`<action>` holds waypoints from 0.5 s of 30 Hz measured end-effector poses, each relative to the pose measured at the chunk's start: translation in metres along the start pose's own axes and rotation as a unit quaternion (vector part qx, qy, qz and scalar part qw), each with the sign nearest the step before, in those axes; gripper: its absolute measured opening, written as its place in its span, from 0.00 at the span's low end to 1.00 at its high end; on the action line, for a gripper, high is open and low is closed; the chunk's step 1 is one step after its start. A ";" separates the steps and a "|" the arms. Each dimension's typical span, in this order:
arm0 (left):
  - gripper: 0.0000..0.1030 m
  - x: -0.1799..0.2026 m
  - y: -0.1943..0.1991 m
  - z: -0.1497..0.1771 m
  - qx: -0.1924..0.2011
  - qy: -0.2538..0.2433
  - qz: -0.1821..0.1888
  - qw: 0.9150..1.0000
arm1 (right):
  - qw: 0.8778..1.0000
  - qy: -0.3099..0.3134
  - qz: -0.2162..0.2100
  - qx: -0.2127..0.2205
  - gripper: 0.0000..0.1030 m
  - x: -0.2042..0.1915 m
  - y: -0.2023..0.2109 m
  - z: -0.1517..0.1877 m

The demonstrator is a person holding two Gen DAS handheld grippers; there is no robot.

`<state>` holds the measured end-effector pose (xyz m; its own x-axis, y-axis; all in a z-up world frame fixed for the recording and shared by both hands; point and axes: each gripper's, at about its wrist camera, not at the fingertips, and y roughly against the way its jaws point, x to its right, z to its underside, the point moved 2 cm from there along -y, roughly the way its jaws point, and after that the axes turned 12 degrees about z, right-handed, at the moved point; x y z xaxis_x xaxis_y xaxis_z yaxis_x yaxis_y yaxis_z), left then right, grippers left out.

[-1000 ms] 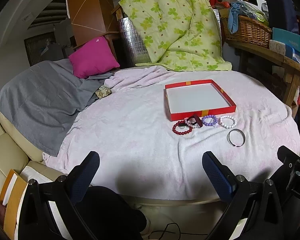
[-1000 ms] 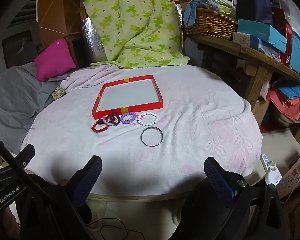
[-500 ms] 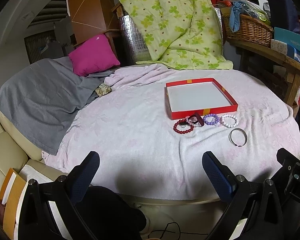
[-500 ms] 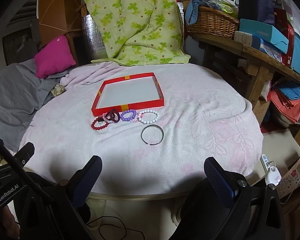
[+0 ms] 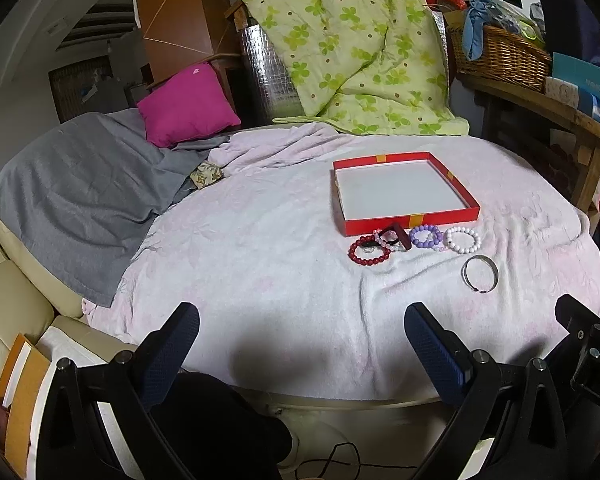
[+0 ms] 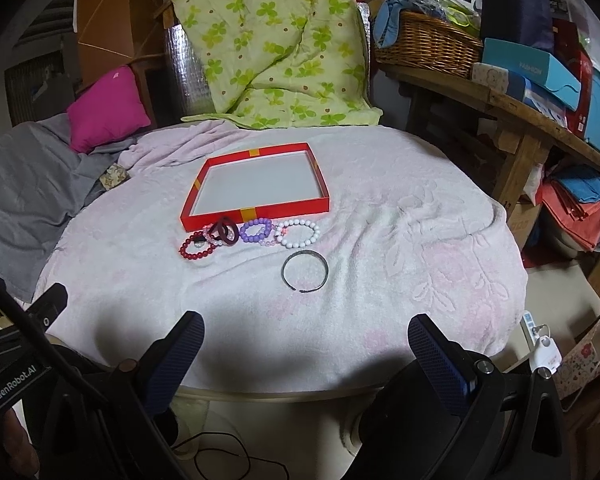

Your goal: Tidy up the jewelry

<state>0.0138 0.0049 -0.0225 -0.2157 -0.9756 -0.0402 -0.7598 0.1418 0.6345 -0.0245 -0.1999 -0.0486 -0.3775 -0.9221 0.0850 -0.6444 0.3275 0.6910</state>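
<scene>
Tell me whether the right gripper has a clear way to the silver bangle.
Probably yes. The right gripper is open, and only bare pink cloth lies between it and the silver bangle, which sits apart from the beaded bracelets.

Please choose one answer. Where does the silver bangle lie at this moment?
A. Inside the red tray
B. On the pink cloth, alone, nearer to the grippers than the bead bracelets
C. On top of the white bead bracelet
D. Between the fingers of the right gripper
B: the silver bangle lies by itself on the pink cloth, apart from the white bead bracelet and outside the red tray, which holds nothing.
</scene>
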 end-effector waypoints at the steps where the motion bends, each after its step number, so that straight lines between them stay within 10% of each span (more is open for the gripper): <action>1: 0.99 0.001 0.000 0.000 0.000 -0.001 0.000 1.000 | 1.000 0.000 -0.001 0.000 1.00 0.000 0.000 -0.001; 15: 0.99 0.004 -0.016 0.004 -0.017 -0.008 0.005 1.000 | 1.000 0.001 -0.001 -0.010 1.00 -0.001 -0.012 -0.002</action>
<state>0.0232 -0.0009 -0.0359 -0.2336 -0.9712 -0.0465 -0.7362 0.1454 0.6610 -0.0147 -0.2032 -0.0558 -0.3757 -0.9228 0.0854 -0.6310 0.3222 0.7057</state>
